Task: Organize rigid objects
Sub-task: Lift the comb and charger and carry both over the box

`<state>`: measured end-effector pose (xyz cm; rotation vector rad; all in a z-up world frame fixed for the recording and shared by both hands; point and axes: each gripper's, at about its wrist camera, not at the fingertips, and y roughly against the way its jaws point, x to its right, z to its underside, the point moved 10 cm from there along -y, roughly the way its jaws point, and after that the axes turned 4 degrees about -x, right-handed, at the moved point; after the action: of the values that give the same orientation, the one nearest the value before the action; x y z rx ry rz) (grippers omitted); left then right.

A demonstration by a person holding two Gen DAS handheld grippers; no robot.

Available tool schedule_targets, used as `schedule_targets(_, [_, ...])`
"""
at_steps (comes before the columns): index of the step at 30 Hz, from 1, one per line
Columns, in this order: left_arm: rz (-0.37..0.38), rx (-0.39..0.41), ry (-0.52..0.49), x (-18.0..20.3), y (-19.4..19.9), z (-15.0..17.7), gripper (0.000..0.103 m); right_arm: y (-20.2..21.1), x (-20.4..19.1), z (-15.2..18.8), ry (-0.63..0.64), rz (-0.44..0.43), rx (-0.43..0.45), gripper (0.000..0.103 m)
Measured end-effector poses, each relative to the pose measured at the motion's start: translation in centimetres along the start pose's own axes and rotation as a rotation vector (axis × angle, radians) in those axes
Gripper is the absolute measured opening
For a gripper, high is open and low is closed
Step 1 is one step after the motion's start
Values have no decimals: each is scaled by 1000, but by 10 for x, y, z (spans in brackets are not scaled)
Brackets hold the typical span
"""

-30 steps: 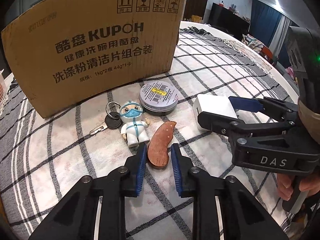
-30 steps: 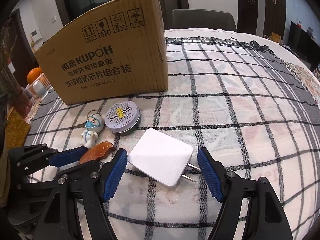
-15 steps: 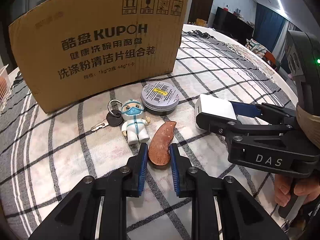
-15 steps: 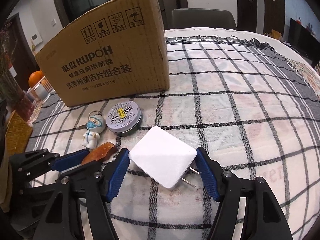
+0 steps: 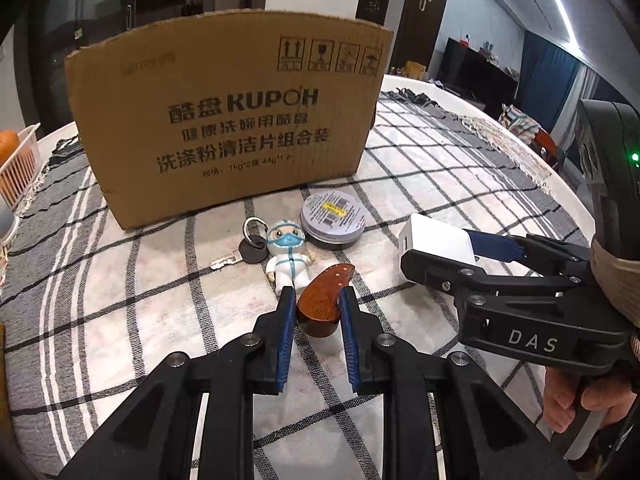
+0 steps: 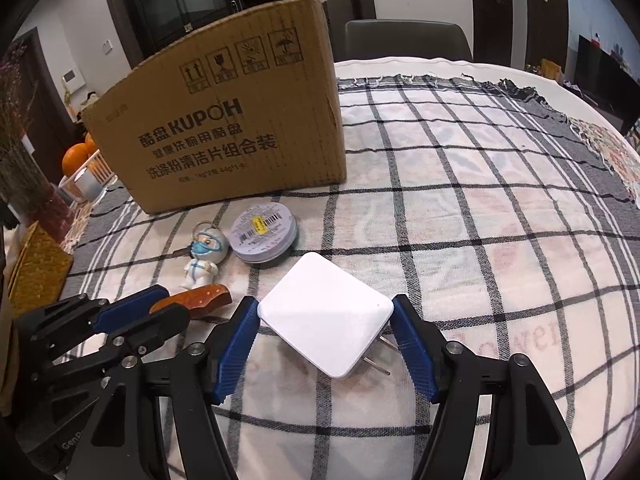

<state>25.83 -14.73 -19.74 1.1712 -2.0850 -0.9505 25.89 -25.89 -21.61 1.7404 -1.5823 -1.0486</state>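
Observation:
My left gripper (image 5: 316, 300) is shut on a brown wooden handle piece (image 5: 325, 300) and holds it just above the checked cloth; it also shows in the right wrist view (image 6: 200, 298). My right gripper (image 6: 325, 312) is shut on a white plug charger (image 6: 326, 314), pads on two opposite corners, prongs pointing back right. The charger also shows in the left wrist view (image 5: 438, 240). A masked doll keyring (image 5: 289, 254) with a key (image 5: 240, 254) and a round tin (image 5: 333, 222) lie in front of a cardboard box (image 5: 228, 120).
The cardboard box (image 6: 224, 120) stands upright behind the objects. A basket with oranges (image 6: 80, 160) sits at the far left. A yellow woven box (image 6: 36, 268) is at the left edge. A chair (image 6: 404, 40) stands beyond the round table.
Both grippers closed: the left on the wooden piece, the right on the charger. Both objects now sit slightly raised and the views have pulled back a little.

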Motion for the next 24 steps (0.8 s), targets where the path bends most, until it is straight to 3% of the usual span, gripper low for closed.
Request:
schedule_targets(16, [-61, 133, 33, -14, 46, -28, 23, 35, -18, -24, 40, 20, 84, 68])
schedule_targets(24, [-45, 197, 58, -20, 74, -47, 23, 57, -34, -39, 65, 7, 141, 68])
